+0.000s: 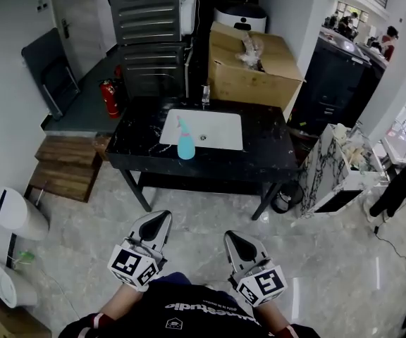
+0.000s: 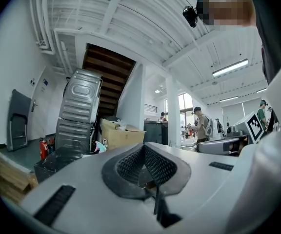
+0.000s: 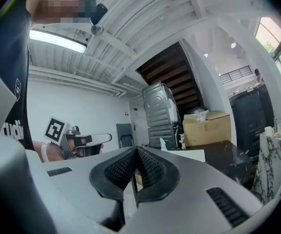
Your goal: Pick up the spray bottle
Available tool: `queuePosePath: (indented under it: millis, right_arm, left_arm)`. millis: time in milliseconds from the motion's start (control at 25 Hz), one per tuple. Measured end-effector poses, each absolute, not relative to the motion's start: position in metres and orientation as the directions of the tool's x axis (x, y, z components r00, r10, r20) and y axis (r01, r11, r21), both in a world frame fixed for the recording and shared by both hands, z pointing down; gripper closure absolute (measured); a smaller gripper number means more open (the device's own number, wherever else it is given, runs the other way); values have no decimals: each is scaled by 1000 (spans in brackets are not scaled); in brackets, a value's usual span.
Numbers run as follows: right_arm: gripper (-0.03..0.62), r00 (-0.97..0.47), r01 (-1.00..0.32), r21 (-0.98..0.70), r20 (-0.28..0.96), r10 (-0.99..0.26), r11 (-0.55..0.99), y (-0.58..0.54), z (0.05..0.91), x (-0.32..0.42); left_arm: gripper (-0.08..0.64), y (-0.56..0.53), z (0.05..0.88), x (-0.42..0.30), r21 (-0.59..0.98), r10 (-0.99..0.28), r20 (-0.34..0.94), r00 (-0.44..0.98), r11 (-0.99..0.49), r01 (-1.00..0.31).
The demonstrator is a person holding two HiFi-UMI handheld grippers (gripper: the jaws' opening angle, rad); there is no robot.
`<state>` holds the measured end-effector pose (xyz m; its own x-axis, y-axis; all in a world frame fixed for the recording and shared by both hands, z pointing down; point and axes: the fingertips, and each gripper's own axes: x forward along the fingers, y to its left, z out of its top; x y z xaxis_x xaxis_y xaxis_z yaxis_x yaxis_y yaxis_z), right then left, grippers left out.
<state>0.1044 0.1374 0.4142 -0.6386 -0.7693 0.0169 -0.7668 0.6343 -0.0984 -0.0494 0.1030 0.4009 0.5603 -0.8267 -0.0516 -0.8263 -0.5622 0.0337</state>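
- While the task is judged to be at the approach step, the left gripper [image 1: 155, 224] and the right gripper [image 1: 235, 241] sit near the body, jaws together and empty.
- Tiled floor [image 1: 203, 201] lies between them and the black table [image 1: 259, 157].
- The spray bottle [image 1: 186, 141] stands upright at the white sink's [image 1: 213, 129] front edge, well apart from both grippers.
- Next move, as judged: advance one gripper, spread its jaws, close on the bottle body.

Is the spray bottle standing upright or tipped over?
Upright: the spray bottle stands on its base by the sink's front edge, nozzle on top.
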Motion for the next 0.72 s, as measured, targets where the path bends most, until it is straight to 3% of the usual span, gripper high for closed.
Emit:
queuePosePath:
  millis: [320, 720]
  right_arm:
    - [555, -644, -759, -145, 24, -765, 635, 94, 432, 113]
    - [555, -603, -796, -86, 37, -797, 599, -33, 423, 89]
  left_arm:
    - [546, 63, 416, -45, 30, -841, -24, 541, -541, -840]
    - [546, -69, 428, -63, 75, -817, -38, 575, -576, -814]
